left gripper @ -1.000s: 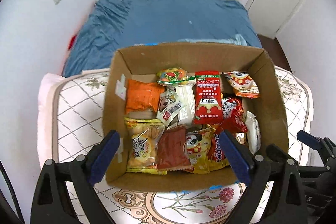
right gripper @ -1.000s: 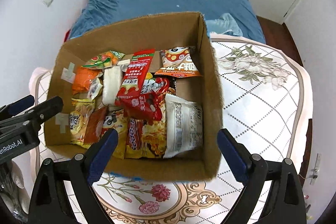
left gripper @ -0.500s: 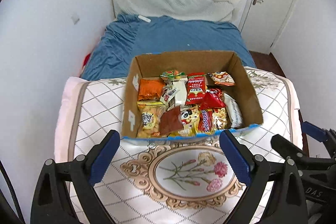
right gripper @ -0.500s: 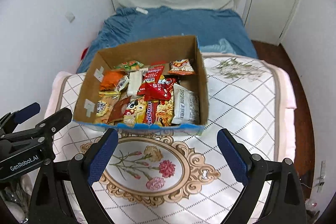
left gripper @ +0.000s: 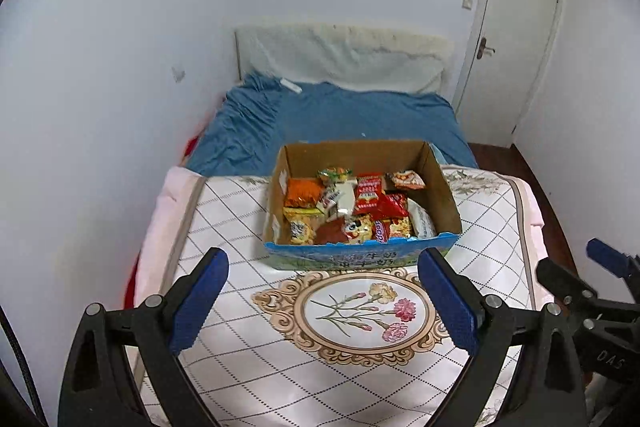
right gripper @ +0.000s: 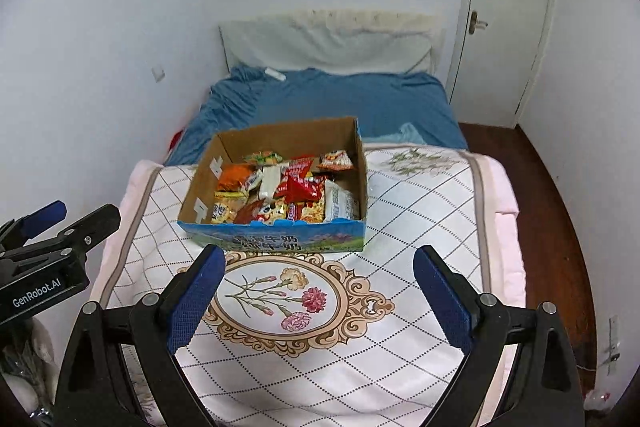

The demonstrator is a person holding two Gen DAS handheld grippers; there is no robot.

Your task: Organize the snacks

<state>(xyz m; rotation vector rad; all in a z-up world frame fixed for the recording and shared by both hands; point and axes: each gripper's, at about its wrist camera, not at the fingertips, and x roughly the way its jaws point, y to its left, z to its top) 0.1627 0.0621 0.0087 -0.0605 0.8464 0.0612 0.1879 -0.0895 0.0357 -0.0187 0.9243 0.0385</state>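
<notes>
left wrist view: the left hand-held gripper hangs over a quilt on a bed, its blue fingers spread wide with nothing between them. a cardboard box of snacks sits on the quilt well ahead of it, beyond a flower medallion. in the right wrist view the right hand-held gripper is likewise wide open and empty, with the box ahead and slightly left.

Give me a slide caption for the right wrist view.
Open right gripper hovers before a snack-filled cardboard box on a floral quilt.
</notes>
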